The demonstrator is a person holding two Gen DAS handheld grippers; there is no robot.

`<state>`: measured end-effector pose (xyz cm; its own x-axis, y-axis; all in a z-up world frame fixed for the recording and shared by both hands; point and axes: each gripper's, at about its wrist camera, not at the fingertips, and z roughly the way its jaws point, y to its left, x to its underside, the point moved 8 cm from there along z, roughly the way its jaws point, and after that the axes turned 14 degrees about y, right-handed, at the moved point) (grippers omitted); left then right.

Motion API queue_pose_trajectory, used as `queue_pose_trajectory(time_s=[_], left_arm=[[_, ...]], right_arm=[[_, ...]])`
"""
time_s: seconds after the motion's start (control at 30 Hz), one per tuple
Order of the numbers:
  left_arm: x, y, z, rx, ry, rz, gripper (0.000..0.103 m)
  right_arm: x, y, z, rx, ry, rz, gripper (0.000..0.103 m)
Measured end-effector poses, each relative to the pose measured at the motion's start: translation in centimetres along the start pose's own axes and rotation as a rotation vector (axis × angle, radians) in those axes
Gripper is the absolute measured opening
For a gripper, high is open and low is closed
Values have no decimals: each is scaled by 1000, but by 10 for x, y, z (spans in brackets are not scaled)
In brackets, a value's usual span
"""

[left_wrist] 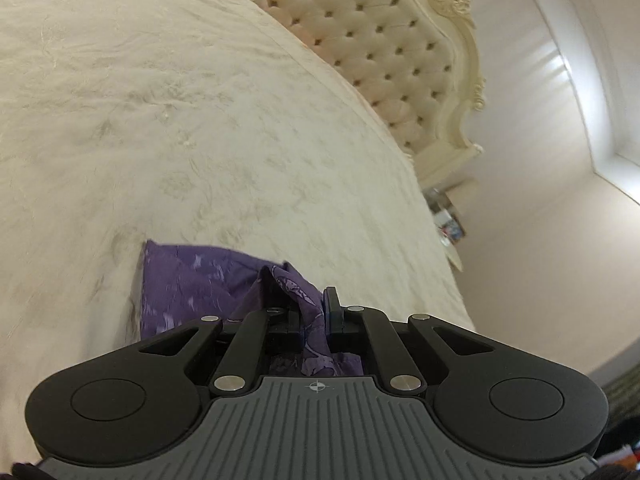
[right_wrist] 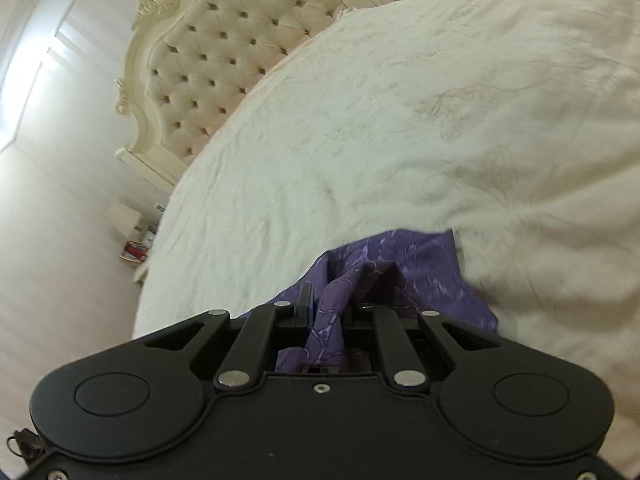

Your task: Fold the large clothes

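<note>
A purple patterned garment [left_wrist: 188, 284] is bunched on the bedspread [left_wrist: 160, 120]. It is pinched by both the left gripper [left_wrist: 311, 312] and right gripper [right_wrist: 329, 312].

The right gripper [right_wrist: 326, 308] pinches a bunched fold of purple cloth [right_wrist: 420, 276] at six o'clock. A cream bedspread [right_wrist: 400, 120] fills the view toward three o'clock; the tufted headboard [right_wrist: 224, 48] stands at eleven o'clock.

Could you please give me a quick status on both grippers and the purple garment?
Left gripper shut on purple garment. Right gripper shut on same garment. Rest of it lies on cream bedspread. Nothing in the way.
</note>
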<state>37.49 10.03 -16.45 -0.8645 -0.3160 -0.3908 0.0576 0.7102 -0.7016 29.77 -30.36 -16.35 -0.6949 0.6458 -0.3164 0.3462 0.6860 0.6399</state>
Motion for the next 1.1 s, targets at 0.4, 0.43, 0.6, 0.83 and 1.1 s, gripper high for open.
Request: queue_pose_trajectory(time_s=[0.4,0.43,0.6,0.83,1.1], left_arm=[[-35,54,77,-209,49,-112,9],[-37,58,84,-227,65,-106,9],[-42,73,113,-273,126,-111,12],[-40,78,110,-172,125,-151,25],[-47,41,63,-178,-38,-35,86]], right_arm=[[-47,-20,110,84,169,-1,16],[-48,-21,118,96,180,-9,16],[-53,-34,146,132,217,-11,17],[-53,-35,151,127,202,-29,46],[-54,-10,129,146,95,-143,82]])
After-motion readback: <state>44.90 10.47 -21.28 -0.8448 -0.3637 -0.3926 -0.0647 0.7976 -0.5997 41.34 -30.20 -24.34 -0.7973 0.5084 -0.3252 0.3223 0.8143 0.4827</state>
